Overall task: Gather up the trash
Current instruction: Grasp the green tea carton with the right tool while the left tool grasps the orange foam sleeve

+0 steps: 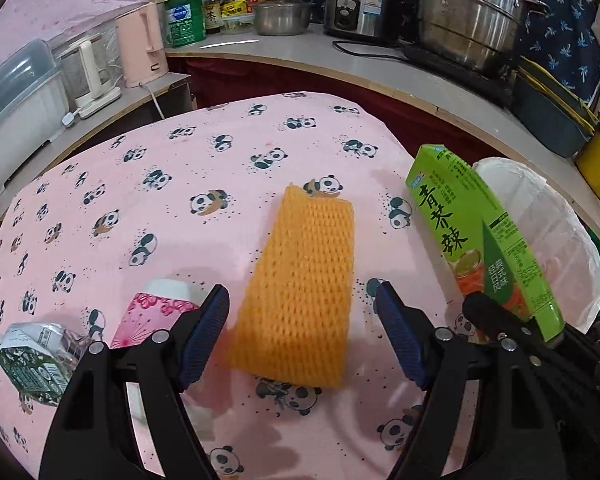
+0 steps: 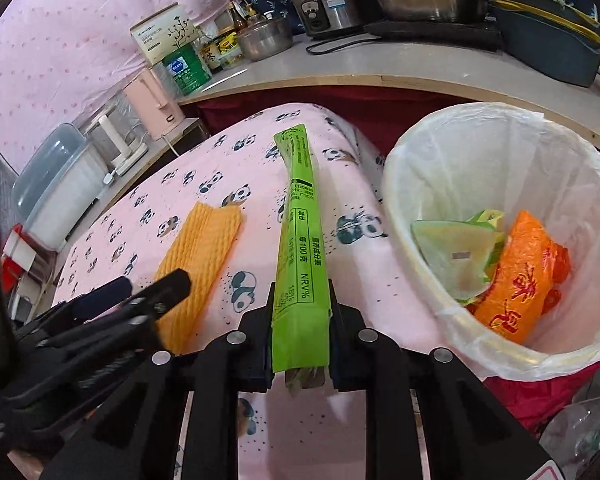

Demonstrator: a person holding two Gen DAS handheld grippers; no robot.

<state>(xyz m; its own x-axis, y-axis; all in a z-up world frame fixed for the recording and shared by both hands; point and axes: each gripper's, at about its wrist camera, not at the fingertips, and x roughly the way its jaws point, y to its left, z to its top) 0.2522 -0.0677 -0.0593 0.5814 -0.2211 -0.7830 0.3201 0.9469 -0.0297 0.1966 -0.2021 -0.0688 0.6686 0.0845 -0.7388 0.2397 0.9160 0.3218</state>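
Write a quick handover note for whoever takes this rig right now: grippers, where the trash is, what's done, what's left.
Right gripper: shut on the flat green cardboard box, held beside the white-lined trash bin.
Left gripper: open, poised over the orange foam mesh sleeve, not gripping it.
Done: orange plastic bag and pale green wrapper already in the bin.
Left: drop the box in; then the sleeve, pink paper cup and crushed green-and-white carton on the panda-print cloth.
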